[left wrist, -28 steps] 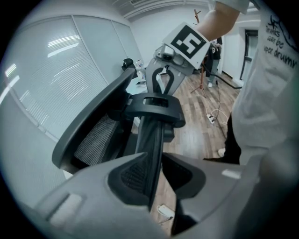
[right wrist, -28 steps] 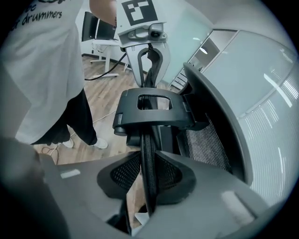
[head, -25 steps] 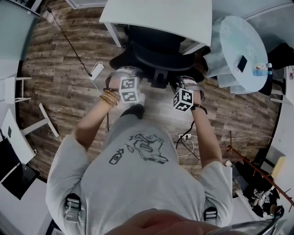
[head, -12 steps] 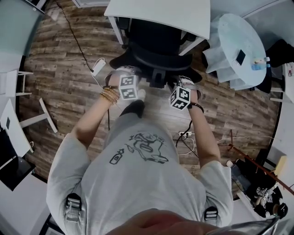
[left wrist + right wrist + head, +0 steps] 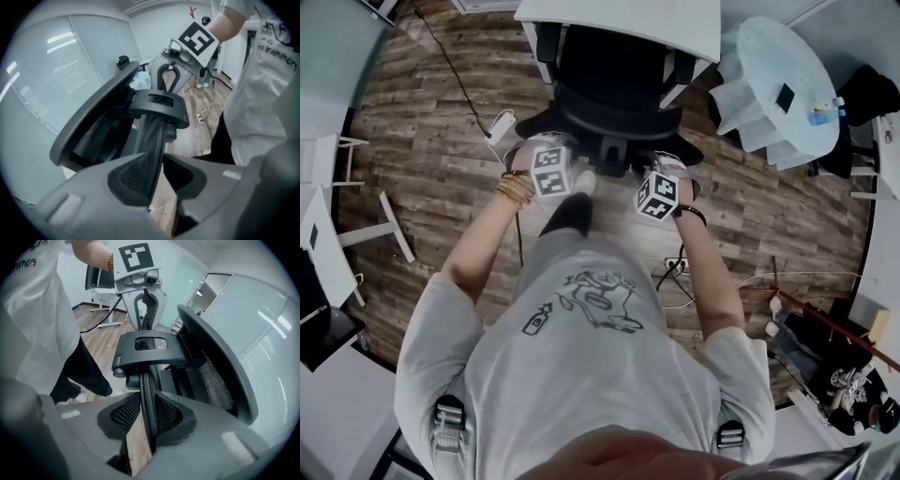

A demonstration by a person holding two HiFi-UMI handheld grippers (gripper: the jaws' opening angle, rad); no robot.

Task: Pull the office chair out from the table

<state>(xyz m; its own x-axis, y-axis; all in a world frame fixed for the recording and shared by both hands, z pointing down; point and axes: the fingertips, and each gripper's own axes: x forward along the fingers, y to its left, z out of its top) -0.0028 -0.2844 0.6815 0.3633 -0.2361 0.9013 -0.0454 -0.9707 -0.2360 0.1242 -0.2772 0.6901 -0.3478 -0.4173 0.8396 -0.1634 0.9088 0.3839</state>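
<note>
A: Whereabouts of the office chair (image 5: 609, 70)?
B: Right at the near edge of the white table (image 5: 619, 14). Seat front up against that edge, backrest (image 5: 614, 117) on the side away from the table, toward the person.
A: And the left gripper (image 5: 158, 176)?
B: Clenched on the backrest's thin top rim, pads pressing the black edge from both sides. Off the table's near edge, level with its left half in the head view.
A: And the right gripper (image 5: 149, 420)?
B: Same story: clamped on that same rim, mesh edge pinched between the pads. Off the table's near edge too, level with its right half.
A: Anything between the two?
B: A black bracket (image 5: 157, 105), sticking out of the backrest's rear, away from the table.
A: Pointing which way?
B: Both steeply down and toward the table, marker cubes uppermost.
A: Around the table otherwise?
B: Beneath, wood-plank floor (image 5: 431, 141). Just right of it, a round table with a pale cover (image 5: 773, 80). Off its left near corner, a small white box on a black cable (image 5: 500, 124). Well back from it, loose cables (image 5: 680, 277) beside the person's leg.
</note>
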